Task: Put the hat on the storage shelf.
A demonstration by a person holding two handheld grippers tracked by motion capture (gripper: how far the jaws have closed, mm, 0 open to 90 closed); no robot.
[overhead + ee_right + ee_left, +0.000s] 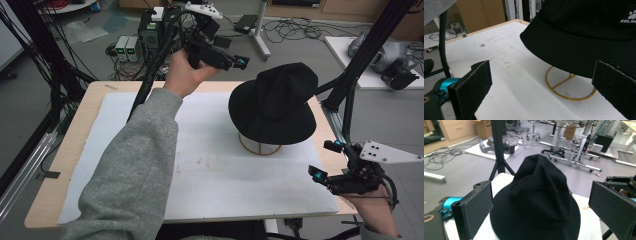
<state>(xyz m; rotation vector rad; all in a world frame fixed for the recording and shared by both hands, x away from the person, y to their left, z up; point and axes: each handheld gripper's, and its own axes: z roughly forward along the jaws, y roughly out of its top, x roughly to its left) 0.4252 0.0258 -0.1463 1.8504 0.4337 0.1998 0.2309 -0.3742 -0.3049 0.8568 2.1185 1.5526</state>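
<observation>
From the high view, a black fabric bucket hat (276, 102) sits on a thin gold wire stand (260, 148), toward the far right of a white foam mat (210, 170) covering a pale wooden table (75, 135). The left gripper (242, 61), held by a hand in a grey sleeve (130, 170), hangs in the air beyond the table's far edge, pointing toward the hat's crown and apart from it. The right gripper (325, 160) sits near the table's right edge, just beside the hat's brim, jaws spread and empty.

In the left gripper view, its two black padded jaws stand wide apart, holding nothing, with the hat's crown and brim between them farther off. A black tripod (499, 150) stands behind on the grey floor.

In the right gripper view, the jaws are also wide open and empty, low over the mat. The brim overhangs the wire stand's round base.

Judged from this, the hat only rests on a light stand. A sideways push or a one-sided grab on the soft brim could tip the stand or drag the hat off crookedly.
</observation>
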